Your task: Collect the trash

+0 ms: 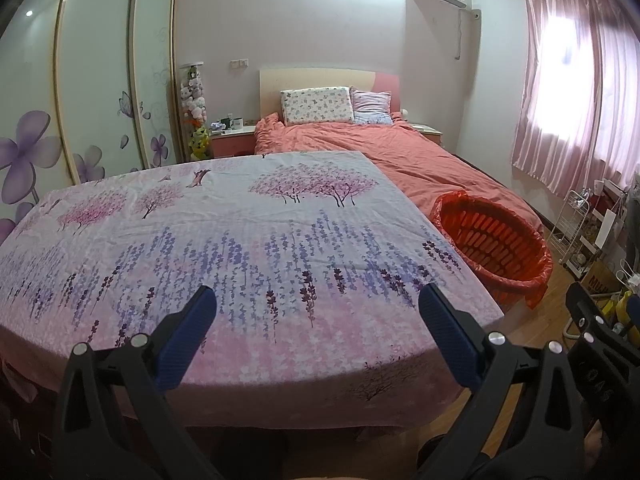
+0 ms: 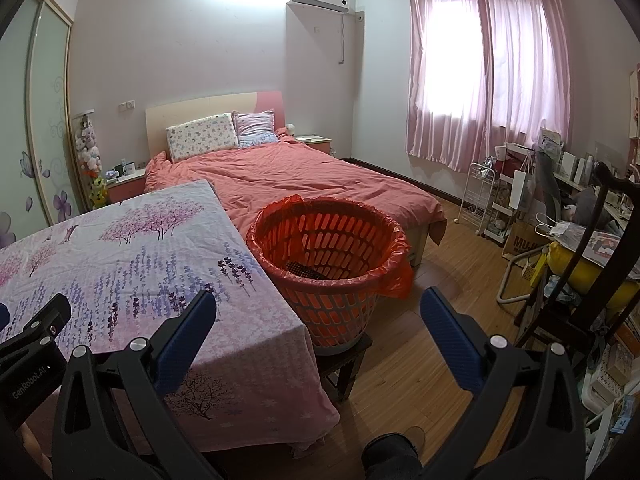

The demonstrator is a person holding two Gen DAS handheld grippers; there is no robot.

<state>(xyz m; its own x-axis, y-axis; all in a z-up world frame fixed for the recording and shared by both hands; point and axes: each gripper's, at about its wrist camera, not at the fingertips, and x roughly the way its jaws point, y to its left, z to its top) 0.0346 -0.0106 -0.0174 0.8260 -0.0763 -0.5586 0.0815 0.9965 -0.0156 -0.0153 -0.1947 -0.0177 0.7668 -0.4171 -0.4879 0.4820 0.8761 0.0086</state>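
Note:
A table under a floral cloth (image 1: pixel 240 248) (image 2: pixel 132 264) fills the near left; no trash shows on it. To its right an orange slatted basket (image 1: pixel 494 240) (image 2: pixel 332 248) lined with a red bag stands on a small dark stool (image 2: pixel 344 364); a dark flat object (image 2: pixel 306 270) lies inside. My left gripper (image 1: pixel 318 304) hangs open over the table's near edge, nothing between its blue pads. My right gripper (image 2: pixel 318 304) is open too, held before the basket and table corner. Each gripper shows at the edge of the other's view.
A bed with a coral cover (image 2: pixel 304 176) lies beyond the table. A wardrobe with flower doors (image 1: pixel 80 100) lines the left wall. Wire racks, paper bags and a cluttered desk (image 2: pixel 560 208) crowd the right. Wood floor (image 2: pixel 440 288) is open beside the basket.

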